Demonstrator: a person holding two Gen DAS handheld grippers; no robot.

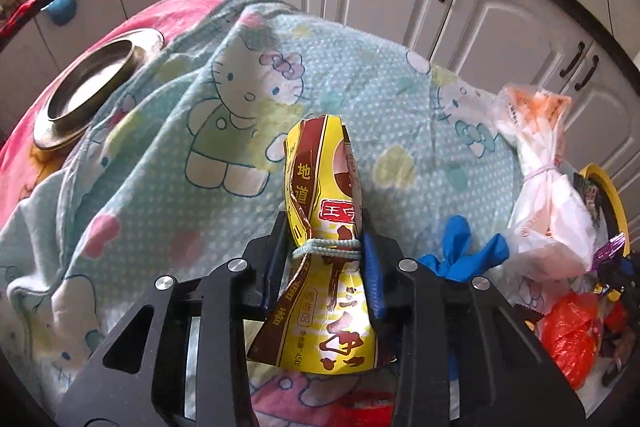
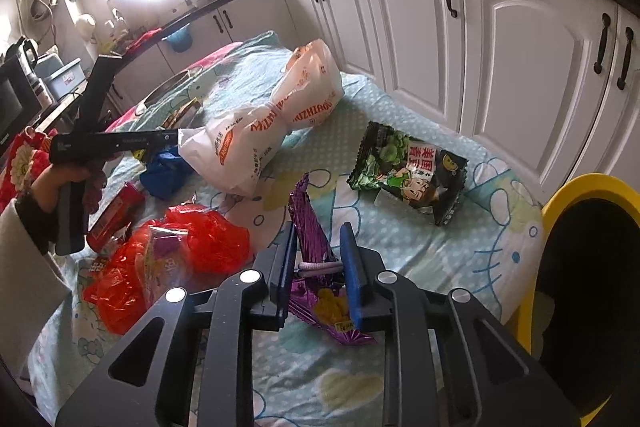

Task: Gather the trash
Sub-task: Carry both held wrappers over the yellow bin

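Note:
My left gripper [image 1: 326, 245] is shut on a yellow and brown snack wrapper [image 1: 316, 179], pinched at its tied waist, and the wrapper stands up over the cloth-covered table [image 1: 380, 87]. In the right wrist view my right gripper [image 2: 320, 263] is shut on a crumpled purple wrapper [image 2: 310, 223], just above the cloth. A yellow-rimmed black bin [image 2: 580, 191] stands off the table's right edge, and its rim [image 1: 604, 183] also shows in the left wrist view. More trash lies on the table: a white plastic bag [image 2: 272, 119], a red plastic bag [image 2: 176, 251], and a green and black snack packet [image 2: 412, 171].
A blue glove [image 1: 460, 255] lies beside the white bag [image 1: 548, 211]. A metal dish [image 1: 92, 87] sits at the table's far left. A red box [image 2: 116, 211] lies near the person's hand [image 2: 60, 183]. White cabinets [image 2: 520, 47] run close behind the table.

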